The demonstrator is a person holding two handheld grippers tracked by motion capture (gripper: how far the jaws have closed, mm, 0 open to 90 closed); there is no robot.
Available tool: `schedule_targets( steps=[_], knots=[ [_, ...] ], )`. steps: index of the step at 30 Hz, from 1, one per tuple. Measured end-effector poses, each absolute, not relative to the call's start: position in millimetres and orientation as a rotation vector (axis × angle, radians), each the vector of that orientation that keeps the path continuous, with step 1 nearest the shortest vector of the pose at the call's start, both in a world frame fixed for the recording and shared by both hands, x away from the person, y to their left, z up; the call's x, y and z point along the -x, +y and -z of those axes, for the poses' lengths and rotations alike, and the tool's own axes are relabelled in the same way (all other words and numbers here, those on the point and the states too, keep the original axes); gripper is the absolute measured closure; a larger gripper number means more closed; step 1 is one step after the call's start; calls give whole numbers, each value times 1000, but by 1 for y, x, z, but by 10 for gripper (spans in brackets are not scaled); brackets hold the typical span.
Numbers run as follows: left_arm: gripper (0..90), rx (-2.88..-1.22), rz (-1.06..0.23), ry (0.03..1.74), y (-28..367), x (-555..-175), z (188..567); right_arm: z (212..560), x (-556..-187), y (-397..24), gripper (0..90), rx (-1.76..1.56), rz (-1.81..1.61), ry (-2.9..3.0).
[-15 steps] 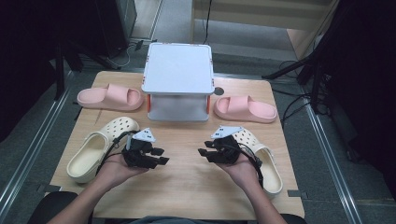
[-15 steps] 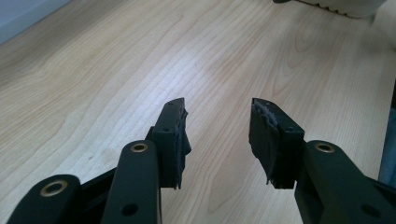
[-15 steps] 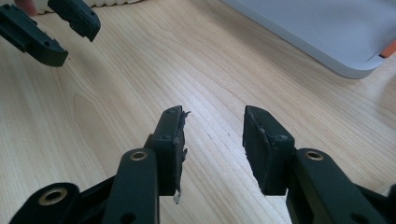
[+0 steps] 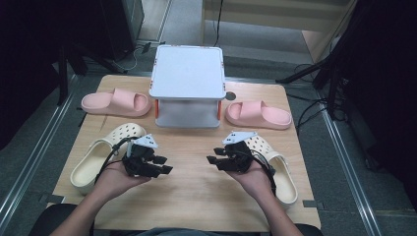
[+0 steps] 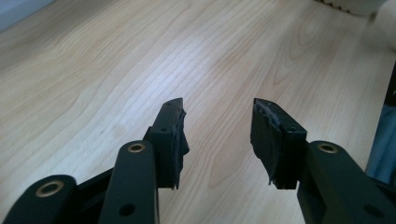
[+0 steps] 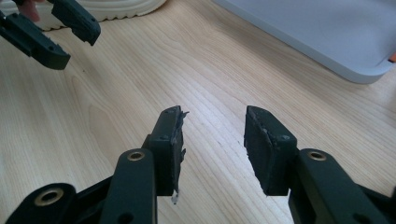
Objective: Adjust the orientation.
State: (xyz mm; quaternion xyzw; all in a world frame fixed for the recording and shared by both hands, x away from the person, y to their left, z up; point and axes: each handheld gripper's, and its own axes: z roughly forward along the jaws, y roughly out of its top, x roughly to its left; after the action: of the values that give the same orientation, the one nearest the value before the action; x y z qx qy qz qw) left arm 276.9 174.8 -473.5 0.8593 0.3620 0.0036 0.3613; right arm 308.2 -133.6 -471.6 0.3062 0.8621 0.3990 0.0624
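Both grippers hover low over the bare middle of the wooden table (image 4: 192, 187), each in a hand, tips facing each other. My left gripper (image 4: 167, 164) is open, and in the left gripper view (image 5: 217, 107) only wood grain lies between its jaws. My right gripper (image 4: 212, 162) is open too, with nothing between its jaws in the right gripper view (image 6: 212, 114). That view also catches the left gripper's jaw tips (image 6: 51, 32) at the upper left. One cream clog (image 4: 103, 152) lies beside the left hand, and another (image 4: 278, 169) sits under the right wrist.
A white two-level rack (image 4: 187, 83) stands at the back centre; its base (image 6: 317, 32) shows in the right gripper view. A pink slide (image 4: 115, 103) lies to its left, another (image 4: 258, 114) to its right. Dark stands and cables surround the table.
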Motion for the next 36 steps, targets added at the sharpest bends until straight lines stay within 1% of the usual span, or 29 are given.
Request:
schedule_targets(
  steps=[8,17,24,28,31,34,36],
  knots=[
    [544,-2181,-66,967,198,-265,460,467,-312,-138,558,-930,-1221,2572],
    [563,-2154,-83,1032,224,-254,449,466,-317,-132,555,-920,-1216,2590],
    [581,-2113,-178,1161,261,-243,445,466,-323,-123,555,-876,-1216,2620],
    [581,-2078,-202,1205,273,-237,444,467,-326,-116,555,-856,-1217,2641],
    [581,-2072,-222,1235,279,-235,444,466,-327,-112,555,-834,-1216,2646],
    [577,-2080,-270,1305,291,-233,448,466,-329,-107,555,-820,-1223,2653],
    [575,-2077,-271,1322,294,-234,449,466,-330,-106,555,-819,-1223,2658]
  ],
)
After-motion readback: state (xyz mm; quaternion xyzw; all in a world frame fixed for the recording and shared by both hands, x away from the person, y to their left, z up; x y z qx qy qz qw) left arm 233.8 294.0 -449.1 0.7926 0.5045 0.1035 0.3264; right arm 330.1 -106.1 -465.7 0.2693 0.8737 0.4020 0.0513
